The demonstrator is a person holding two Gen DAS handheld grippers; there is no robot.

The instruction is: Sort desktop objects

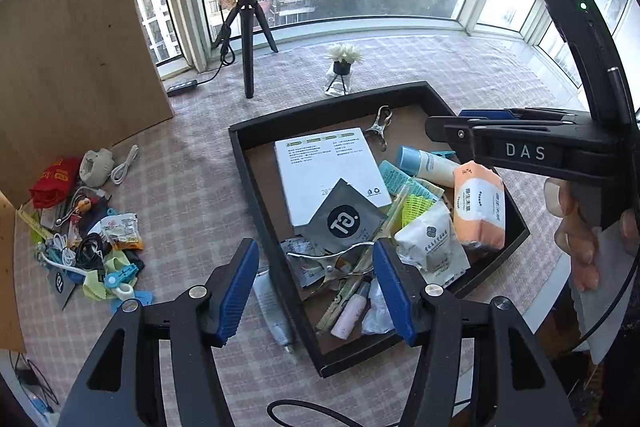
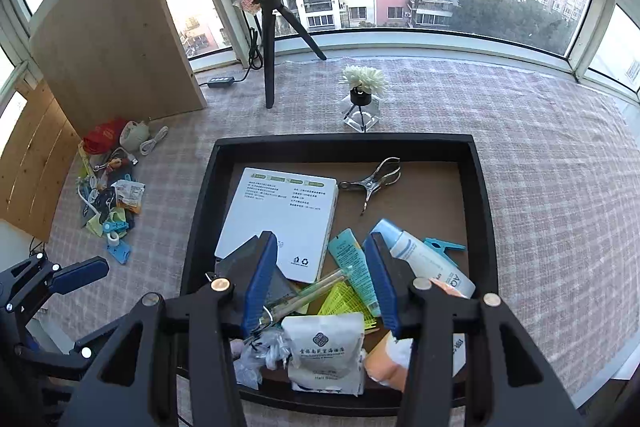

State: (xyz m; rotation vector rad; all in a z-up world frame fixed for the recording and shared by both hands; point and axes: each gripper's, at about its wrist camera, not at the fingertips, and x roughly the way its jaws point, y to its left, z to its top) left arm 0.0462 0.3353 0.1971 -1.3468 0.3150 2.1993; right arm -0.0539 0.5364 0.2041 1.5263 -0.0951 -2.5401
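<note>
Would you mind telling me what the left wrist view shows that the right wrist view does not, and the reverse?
Only the left wrist view shows a tube lying on the cloth just outside the tray, and a hand holding the right gripper. Only the right wrist view shows the white flower's glass base clearly. Both show the white box, the metal clip and the pile of small items beside the tray.

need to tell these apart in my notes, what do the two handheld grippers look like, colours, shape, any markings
Both are the same build: black angular frames with triangular cut-outs, silver round bolts at the joints, and flat blue ribbed pads on the fingers. That goes for the left gripper and the right gripper. Seen from the left wrist view, the right one's side bears white letters DAS and a small green light.
</note>
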